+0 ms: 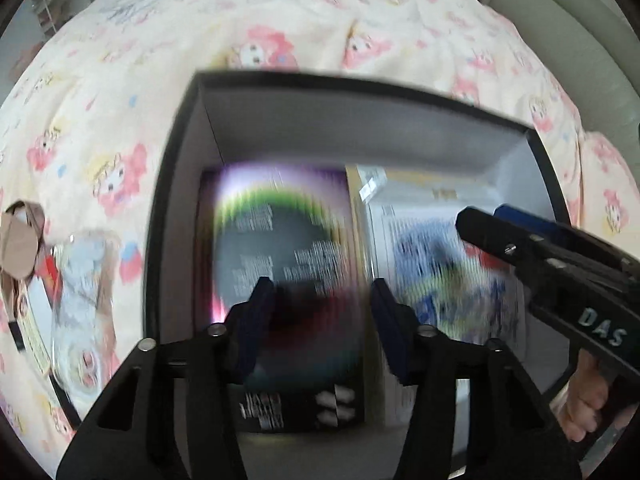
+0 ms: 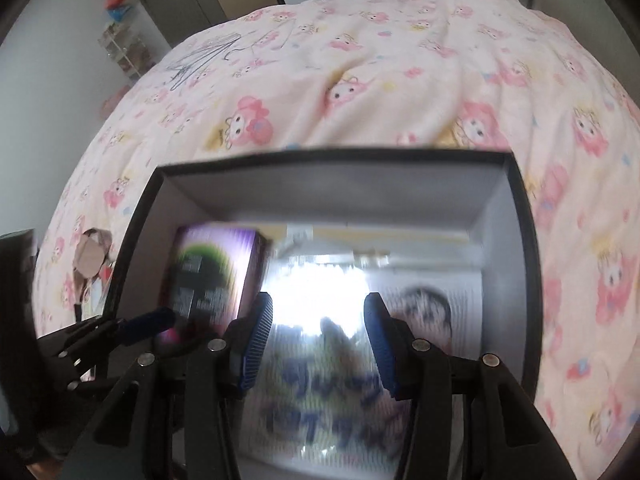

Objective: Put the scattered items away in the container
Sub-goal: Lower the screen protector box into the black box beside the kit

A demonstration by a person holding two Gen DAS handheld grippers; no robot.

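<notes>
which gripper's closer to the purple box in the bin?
Left. The left gripper hangs right over the purple box. The right gripper is beside it, over the white package on the other side of the bin.

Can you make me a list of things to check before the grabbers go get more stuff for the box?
1. Box open on top, nothing covering it: ok.
2. Purple package lies inside the box: ok.
3. White package lies inside the box beside it: ok.
4. Left gripper has nothing between its fingers: ok, they stand apart above the purple package.
5. Right gripper is free: cannot tell, the picture is too blurry to see whether its pads touch the white package.
6. Things left outside: not ok, a small packet lies on the blanket left of the box.
</notes>
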